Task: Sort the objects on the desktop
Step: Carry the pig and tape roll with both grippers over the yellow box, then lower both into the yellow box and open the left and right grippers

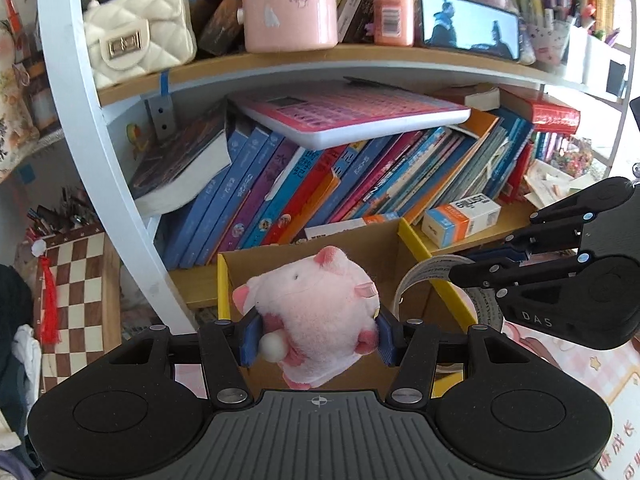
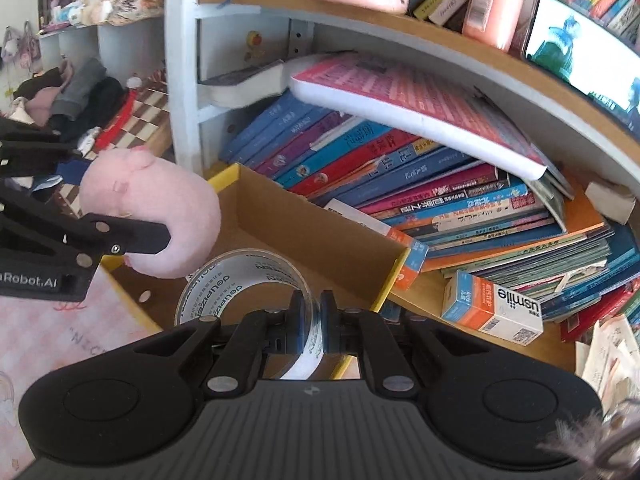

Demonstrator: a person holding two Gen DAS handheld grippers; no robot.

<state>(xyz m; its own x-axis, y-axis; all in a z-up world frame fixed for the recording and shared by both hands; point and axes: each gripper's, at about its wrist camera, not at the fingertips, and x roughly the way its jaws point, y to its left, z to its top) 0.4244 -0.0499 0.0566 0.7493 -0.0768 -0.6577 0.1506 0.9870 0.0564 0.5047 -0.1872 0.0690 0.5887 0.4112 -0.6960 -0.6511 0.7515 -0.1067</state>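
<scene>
Left wrist view shows us the cardboard box point(image 1: 320, 264), over it our left claw point(image 1: 318, 338) squeezing the pink pig point(image 1: 316, 304) and our right claw point(image 2: 308, 320) pinching the tape roll point(image 2: 248, 280); crowding together, they might bump.

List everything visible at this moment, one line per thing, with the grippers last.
plush pig: 1, pink, held above the cardboard box
tape roll: 1, clear with dark print, held over the box's near edge
cardboard box: 1, brown with yellow edges, open, in front of the lower shelf
books: many, mostly blue, red and purple, leaning on the lower shelf
toy keyboard pad: 1, pink and white, lying on the books
small carton: 1, orange, blue and white, on the lower shelf
quilted bag: 1, cream, upper shelf
phone: 1, screen lit, upper shelf
chessboard: 1, brown and white, far left
left gripper: jaws shut on the pig
right gripper: jaws shut on the tape's rim
</scene>
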